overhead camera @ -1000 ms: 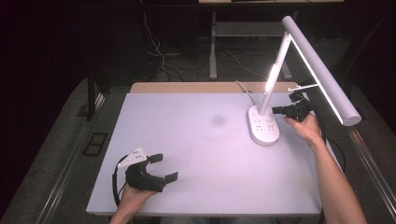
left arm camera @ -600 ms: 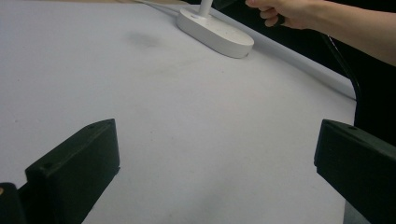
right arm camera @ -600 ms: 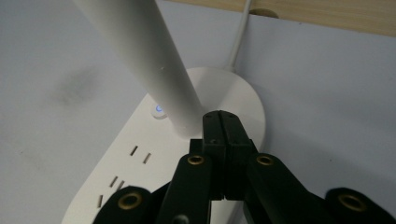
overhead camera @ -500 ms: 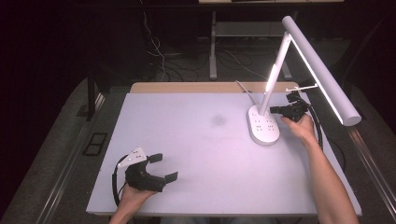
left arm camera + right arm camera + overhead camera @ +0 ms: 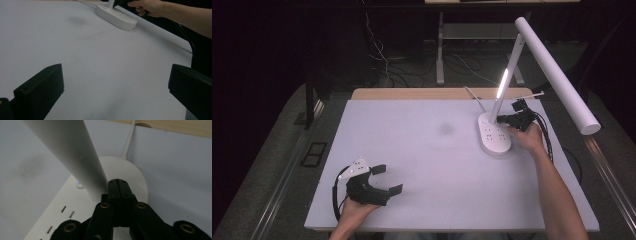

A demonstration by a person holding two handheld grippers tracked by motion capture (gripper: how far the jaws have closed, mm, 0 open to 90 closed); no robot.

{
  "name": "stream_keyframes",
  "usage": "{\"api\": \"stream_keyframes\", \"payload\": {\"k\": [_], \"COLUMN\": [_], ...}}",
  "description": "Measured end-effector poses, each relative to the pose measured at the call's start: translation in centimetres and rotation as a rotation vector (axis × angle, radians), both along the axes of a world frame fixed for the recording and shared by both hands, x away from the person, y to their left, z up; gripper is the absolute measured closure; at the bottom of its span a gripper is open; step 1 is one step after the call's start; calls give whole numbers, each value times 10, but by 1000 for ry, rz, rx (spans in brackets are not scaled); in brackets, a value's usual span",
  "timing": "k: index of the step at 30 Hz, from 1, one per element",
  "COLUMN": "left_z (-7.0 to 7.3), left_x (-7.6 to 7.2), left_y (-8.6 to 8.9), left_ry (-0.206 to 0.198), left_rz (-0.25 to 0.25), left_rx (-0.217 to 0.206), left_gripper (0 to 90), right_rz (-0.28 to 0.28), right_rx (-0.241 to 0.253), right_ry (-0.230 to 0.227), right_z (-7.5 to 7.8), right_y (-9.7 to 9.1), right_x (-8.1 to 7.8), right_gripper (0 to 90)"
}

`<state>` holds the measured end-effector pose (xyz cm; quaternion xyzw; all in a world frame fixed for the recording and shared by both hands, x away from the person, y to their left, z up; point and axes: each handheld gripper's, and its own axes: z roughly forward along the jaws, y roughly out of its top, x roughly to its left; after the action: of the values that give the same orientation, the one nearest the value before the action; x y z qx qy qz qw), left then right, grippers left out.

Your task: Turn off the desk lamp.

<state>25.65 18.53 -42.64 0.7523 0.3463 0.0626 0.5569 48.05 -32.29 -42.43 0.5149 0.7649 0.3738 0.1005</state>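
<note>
I had the right gripper [image 5: 512, 119] with its jaws pressed together, empty, the tips at the foot of the lamp's stem [image 5: 72, 152] over the white base [image 5: 495, 137] at the far right of the table [image 5: 422, 150]. My worry was that a push there could slide or tip the tall lamp, since its long head [image 5: 557, 75] hung well out over the edge. The small lit button [image 5: 80, 184] sat just beside the stem, easy to miss. The left gripper [image 5: 384, 180] rested near the front edge, jaws wide apart, holding nothing.
</note>
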Motion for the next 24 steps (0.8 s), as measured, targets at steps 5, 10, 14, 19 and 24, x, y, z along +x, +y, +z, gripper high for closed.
{"api": "stream_keyframes", "payload": {"k": [5, 10, 14, 19, 24], "left_z": [0, 0, 0, 0, 0], "left_x": [0, 1, 2, 1, 1], "left_y": [0, 1, 0, 1, 1], "left_ry": [-1, 2, 2, 1, 1], "left_rz": [0, 4, 0, 2, 3], "left_rx": [0, -5, 2, 1, -4], "left_gripper": [0, 0, 0, 0, 0], "right_rz": [-7, -30, -33, -40, -56], "right_rx": [15, 43, 60, 55, 39], "right_ry": [14, 23, 18, 11, 3], "right_z": [-1, -1, -2, -1, -1], "right_y": [-1, -2, -2, -1, -3], "right_x": [0, -1, 0, 0, 0], "right_gripper": [900, 900, 900, 900, 900]}}
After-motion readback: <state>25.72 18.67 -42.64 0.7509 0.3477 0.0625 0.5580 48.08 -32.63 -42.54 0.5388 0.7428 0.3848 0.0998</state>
